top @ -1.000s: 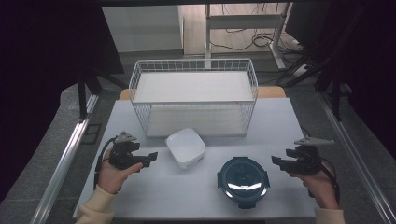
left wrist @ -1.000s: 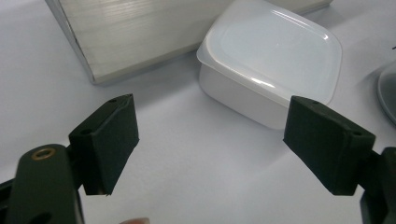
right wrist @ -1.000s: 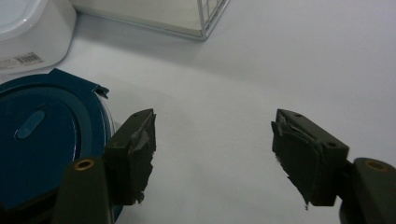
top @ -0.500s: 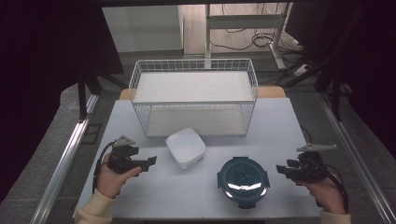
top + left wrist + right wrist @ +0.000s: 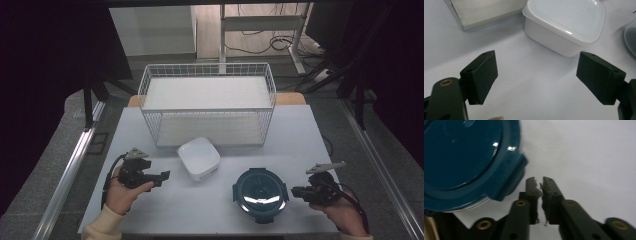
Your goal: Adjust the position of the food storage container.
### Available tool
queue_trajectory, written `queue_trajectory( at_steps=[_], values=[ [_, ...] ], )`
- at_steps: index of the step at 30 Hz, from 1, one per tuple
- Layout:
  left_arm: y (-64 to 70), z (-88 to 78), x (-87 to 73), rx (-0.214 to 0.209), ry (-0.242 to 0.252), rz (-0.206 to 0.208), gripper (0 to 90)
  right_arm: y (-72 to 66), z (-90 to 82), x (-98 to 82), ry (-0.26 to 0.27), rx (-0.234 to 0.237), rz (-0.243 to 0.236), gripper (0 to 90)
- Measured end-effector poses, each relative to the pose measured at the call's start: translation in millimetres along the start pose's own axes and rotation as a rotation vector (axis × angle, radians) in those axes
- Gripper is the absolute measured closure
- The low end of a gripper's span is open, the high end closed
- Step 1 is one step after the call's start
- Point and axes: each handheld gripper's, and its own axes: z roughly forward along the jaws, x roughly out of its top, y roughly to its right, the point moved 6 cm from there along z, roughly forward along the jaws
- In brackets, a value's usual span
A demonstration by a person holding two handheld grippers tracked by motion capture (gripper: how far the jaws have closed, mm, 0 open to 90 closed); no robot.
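A round dark-blue lidded container (image 5: pixel 260 194) sits front right on the white table (image 5: pixel 300 135). A white square lidded box (image 5: pixel 199 157) stands left of it. My right gripper (image 5: pixel 296 191) lies just right of the blue container, apart from it. Its jaws have just been closing and now meet with nothing between them, beside a clip tab of the blue container (image 5: pixel 466 157), as the right gripper (image 5: pixel 541 186) shows up close. My left gripper (image 5: pixel 164 176) stands open left of the white box (image 5: pixel 566 25), pointing at it, with bare table between the jaws of the left gripper (image 5: pixel 536 72).
A white wire basket (image 5: pixel 207 102) stands at the back middle of the table, its lower edge (image 5: pixel 486 12) showing past my left jaws. The table's front edge runs close under both hands. Dark floor and metal rails flank the table.
My right gripper's jaws have gone from open to shut, and that hand has slid a little toward the near edge. The left gripper has hardly moved.
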Motion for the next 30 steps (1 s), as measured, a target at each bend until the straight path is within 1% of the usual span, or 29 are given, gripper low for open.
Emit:
queue_trajectory(
  at_steps=[2, 5, 8, 10, 12, 17, 22, 25, 30],
  values=[
    [0.6, 1.3, -0.9, -0.001, -0.005, -0.001, 17.2, -3.3, 3.6, -0.9, -0.022, 0.0, -0.012, 89.1],
    [0.4, 2.4, -1.6, -0.001, -0.009, 0.0, 17.2, -7.6, 7.0, -2.6, -0.044, 0.013, -0.028, 89.5],
    [0.6, 3.5, -2.2, -0.001, -0.012, -0.001, 17.2, -10.9, 9.9, -2.8, -0.051, 0.018, -0.039, 89.6],
    [0.6, 4.4, -2.6, -0.001, -0.015, 0.0, 17.2, -11.8, 12.3, -2.5, -0.058, 0.003, -0.045, 89.6],
    [0.8, 5.1, -3.0, -0.002, -0.019, 0.001, 17.2, -12.0, 12.2, -1.5, -0.054, 0.002, -0.039, 89.6],
    [2.0, 8.4, -3.7, -0.003, -0.027, 0.001, 17.2, -12.4, 12.5, -0.9, -0.057, -0.01, -0.042, 89.8],
    [2.6, 10.8, -4.3, -0.005, -0.036, 0.006, 17.2, -13.0, 14.8, 2.7, -0.048, -0.039, -0.06, 89.8],
    [3.3, 12.4, -4.6, -0.005, -0.041, 0.008, 17.1, -14.6, 16.8, 5.5, -0.046, -0.047, -0.068, 89.9],
    [5.1, 13.1, -4.6, -0.006, -0.044, 0.011, 17.1, -22.0, 19.8, 7.3, -0.049, -0.029, -0.083, 89.9]
  ],
)
